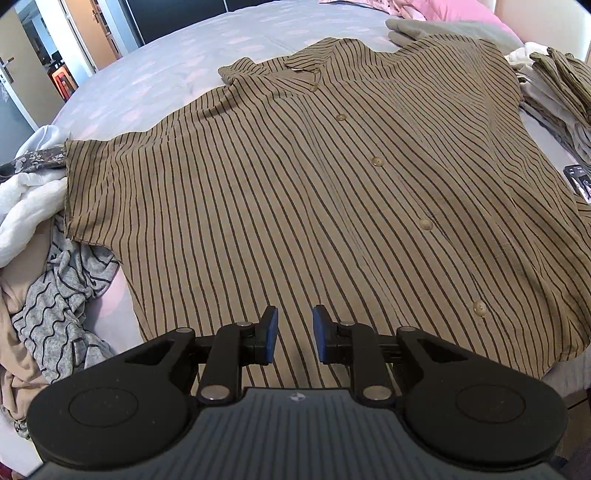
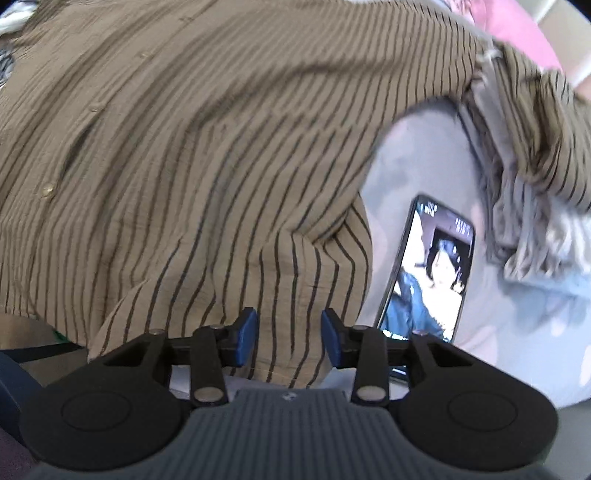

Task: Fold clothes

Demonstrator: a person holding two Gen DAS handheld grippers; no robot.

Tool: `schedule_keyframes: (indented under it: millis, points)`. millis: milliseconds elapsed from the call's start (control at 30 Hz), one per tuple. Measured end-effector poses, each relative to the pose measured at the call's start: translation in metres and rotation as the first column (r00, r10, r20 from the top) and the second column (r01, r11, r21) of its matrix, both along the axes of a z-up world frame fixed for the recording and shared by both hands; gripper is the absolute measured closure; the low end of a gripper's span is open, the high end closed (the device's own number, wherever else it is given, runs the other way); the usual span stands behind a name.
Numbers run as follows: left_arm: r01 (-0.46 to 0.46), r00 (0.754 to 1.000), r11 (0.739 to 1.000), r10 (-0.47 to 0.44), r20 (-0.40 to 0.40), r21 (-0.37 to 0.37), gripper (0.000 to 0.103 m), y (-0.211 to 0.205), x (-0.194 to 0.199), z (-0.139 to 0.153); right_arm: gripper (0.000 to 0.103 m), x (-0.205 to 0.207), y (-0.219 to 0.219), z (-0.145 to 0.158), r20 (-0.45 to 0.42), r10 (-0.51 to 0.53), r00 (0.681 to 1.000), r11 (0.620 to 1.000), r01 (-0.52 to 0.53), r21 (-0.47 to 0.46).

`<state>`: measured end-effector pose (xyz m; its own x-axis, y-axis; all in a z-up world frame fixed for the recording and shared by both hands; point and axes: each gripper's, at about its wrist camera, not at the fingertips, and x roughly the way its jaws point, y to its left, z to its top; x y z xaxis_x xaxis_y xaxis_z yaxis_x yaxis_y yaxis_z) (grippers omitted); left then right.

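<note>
Tan black-striped button shirt flat on lilac bed. Left gripper narrow, empty; right gripper part-open around hem, unpinched. Risk: hem slips, sleeve drags lit phone

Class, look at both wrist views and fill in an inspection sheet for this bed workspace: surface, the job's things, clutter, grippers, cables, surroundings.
Surface: lilac patterned bedsheet.
Job's things: brown button-front shirt with dark stripes spread flat, buttoned side up; folded clothes stack at its right.
Clutter: unfolded laundry heap at the shirt's left; lit smartphone on the sheet beside the shirt's hem corner.
Grippers: left gripper open over the hem, nothing between the fingers; right gripper open, hem corner between the fingers, pads not pressing.
Cables: nothing seen.
Surroundings: pink pillow; wooden door.
</note>
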<state>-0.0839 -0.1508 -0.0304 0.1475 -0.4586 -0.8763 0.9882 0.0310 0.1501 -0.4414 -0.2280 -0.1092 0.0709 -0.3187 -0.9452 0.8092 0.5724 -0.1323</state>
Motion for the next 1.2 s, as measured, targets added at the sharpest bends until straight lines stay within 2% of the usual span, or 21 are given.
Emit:
schedule_keyframes:
  millis: [133, 200, 267, 367, 533, 667, 767, 900, 1000, 1067, 1133, 1200]
  points:
    - [0.008, 1.0, 1.0, -0.008, 0.003, -0.005, 0.084, 0.001, -0.001, 0.001, 0.086, -0.004, -0.009, -0.015, 0.012, -0.043, 0.999, 0.997, 0.042, 0.063]
    - [0.011, 1.0, 1.0, -0.011, 0.005, -0.009, 0.084, 0.001, -0.001, 0.002, 0.099, -0.005, -0.008, -0.013, 0.022, -0.049, 0.999, 0.997, 0.048, 0.065]
    - [0.008, 1.0, 1.0, -0.008, 0.005, -0.013, 0.084, 0.002, -0.001, 0.003, 0.1, -0.005, -0.006, -0.006, 0.028, -0.053, 0.998, 0.997, 0.051, 0.057]
    - [0.003, 1.0, 1.0, -0.003, -0.011, -0.016, 0.084, 0.001, 0.001, 0.006, 0.1, -0.008, -0.003, 0.013, 0.044, -0.076, 0.996, 0.995, 0.073, 0.072]
    - [0.002, 1.0, 1.0, -0.003, -0.027, -0.02, 0.084, 0.0, 0.003, 0.008, 0.101, -0.021, -0.008, 0.056, 0.102, -0.146, 0.984, 0.98, 0.13, 0.149]
    - [0.004, 1.0, 1.0, -0.004, -0.028, -0.017, 0.083, 0.0, 0.006, 0.007, 0.102, -0.034, -0.012, 0.08, 0.045, -0.184, 0.982, 0.967, 0.172, 0.185]
    - [0.002, 1.0, 1.0, -0.003, -0.03, -0.016, 0.083, 0.0, 0.007, 0.006, 0.102, -0.042, -0.022, 0.071, -0.03, -0.204, 0.979, 0.958, 0.206, 0.201]
    - [-0.001, 1.0, 1.0, 0.001, -0.019, -0.022, 0.083, 0.002, 0.01, 0.009, 0.102, -0.05, -0.032, 0.03, -0.069, -0.239, 0.969, 0.928, 0.249, 0.277]
    - [-0.019, 1.0, 1.0, 0.019, -0.014, -0.016, 0.078, 0.003, 0.016, 0.008, 0.102, -0.054, -0.033, 0.005, -0.098, -0.239, 0.966, 0.921, 0.257, 0.291]
    - [-0.03, 0.999, 1.0, 0.03, -0.013, -0.005, 0.077, 0.003, 0.021, 0.006, 0.1, -0.051, -0.029, 0.001, -0.112, -0.212, 0.971, 0.931, 0.235, 0.279]
    - [-0.032, 0.999, 0.999, 0.032, -0.013, 0.003, 0.077, 0.003, 0.025, 0.006, 0.093, -0.041, -0.023, 0.004, -0.138, -0.153, 0.979, 0.954, 0.183, 0.238]
    - [-0.037, 0.999, 0.999, 0.037, -0.009, 0.008, 0.073, 0.005, 0.028, 0.005, 0.075, -0.032, -0.016, 0.009, -0.154, -0.107, 0.982, 0.972, 0.136, 0.19]
